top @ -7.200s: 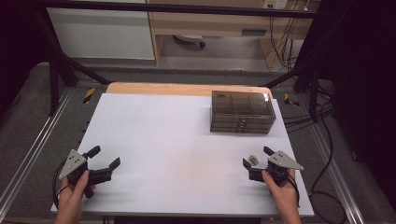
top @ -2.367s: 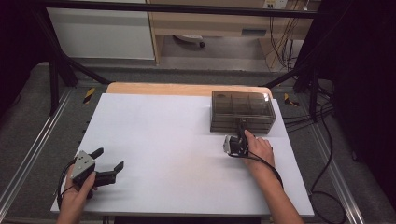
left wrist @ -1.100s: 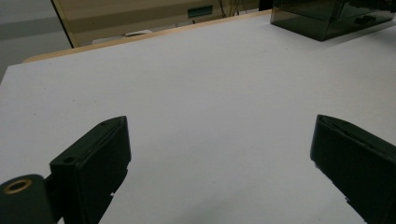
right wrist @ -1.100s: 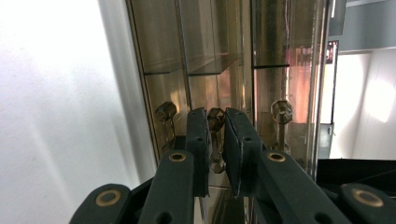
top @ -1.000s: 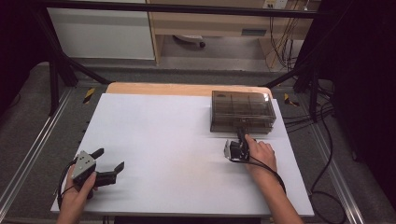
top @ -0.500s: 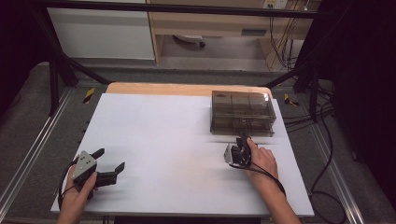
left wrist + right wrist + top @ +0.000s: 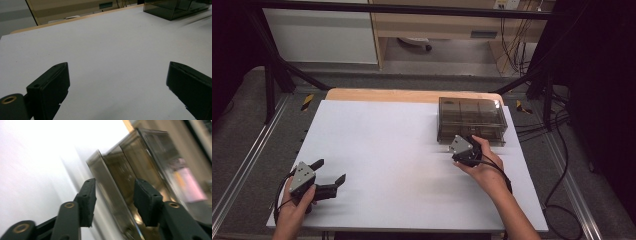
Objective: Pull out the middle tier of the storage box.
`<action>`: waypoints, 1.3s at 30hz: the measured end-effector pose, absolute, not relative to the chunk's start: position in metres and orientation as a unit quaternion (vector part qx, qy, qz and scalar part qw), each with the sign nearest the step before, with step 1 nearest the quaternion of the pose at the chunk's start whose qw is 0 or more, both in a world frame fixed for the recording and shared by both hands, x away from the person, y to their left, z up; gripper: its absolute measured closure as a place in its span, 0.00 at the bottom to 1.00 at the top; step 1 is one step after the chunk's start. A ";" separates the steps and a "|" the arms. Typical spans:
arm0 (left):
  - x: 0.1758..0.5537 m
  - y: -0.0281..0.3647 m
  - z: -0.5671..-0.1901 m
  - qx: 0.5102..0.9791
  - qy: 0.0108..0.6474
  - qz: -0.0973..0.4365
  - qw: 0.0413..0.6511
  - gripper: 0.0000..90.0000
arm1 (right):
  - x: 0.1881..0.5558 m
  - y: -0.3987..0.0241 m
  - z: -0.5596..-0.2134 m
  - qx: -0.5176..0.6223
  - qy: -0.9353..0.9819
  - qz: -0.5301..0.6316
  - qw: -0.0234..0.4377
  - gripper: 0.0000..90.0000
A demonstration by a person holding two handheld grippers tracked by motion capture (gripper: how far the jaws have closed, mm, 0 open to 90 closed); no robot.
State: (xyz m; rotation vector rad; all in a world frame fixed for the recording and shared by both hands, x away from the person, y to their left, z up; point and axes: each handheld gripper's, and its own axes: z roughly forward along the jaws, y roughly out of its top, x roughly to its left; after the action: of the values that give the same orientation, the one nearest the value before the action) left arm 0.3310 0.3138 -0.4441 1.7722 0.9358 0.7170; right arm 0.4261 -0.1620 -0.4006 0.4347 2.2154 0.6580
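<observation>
Drawer box (image 7: 471, 120), smoky clear plastic: far right part of the white table (image 7: 382, 150). Right gripper (image 7: 462, 150): at the box's front, jaws lately opening, part-spread, an opened drawer's front between them, unpinched. Left gripper (image 7: 328, 176): near left corner, spread wide, empty.

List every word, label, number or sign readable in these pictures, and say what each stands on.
None can be read.
Drawer box: smoked clear plastic, no lettering seen.
Plate on the cabinet front behind the table: a small bluish label, too small to read.
Left gripper and right gripper: no markings legible.
White table: blank.
</observation>
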 end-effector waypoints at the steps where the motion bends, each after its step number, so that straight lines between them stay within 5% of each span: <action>1: 0.331 0.314 -0.444 0.728 0.384 0.295 0.485 0.06 | 0.426 -0.162 -0.401 0.171 0.870 0.258 0.385 0.60; 5: 0.330 0.313 -0.444 0.730 0.381 0.295 0.484 0.06 | 0.442 -0.170 -0.396 0.191 0.879 0.305 0.313 0.67; 16: 0.331 0.311 -0.444 0.735 0.377 0.294 0.481 0.06 | 0.461 -0.169 -0.390 0.171 0.897 0.312 0.264 0.70; 39: 0.331 0.311 -0.445 0.737 0.378 0.291 0.479 0.06 | 0.484 -0.160 -0.400 0.156 0.924 0.276 0.215 0.75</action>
State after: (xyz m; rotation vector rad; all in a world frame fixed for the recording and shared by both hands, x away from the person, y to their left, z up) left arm 0.3312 0.3106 -0.4452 1.7977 0.9231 0.7113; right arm 0.4845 -0.1601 -0.3996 0.4340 2.5623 0.7651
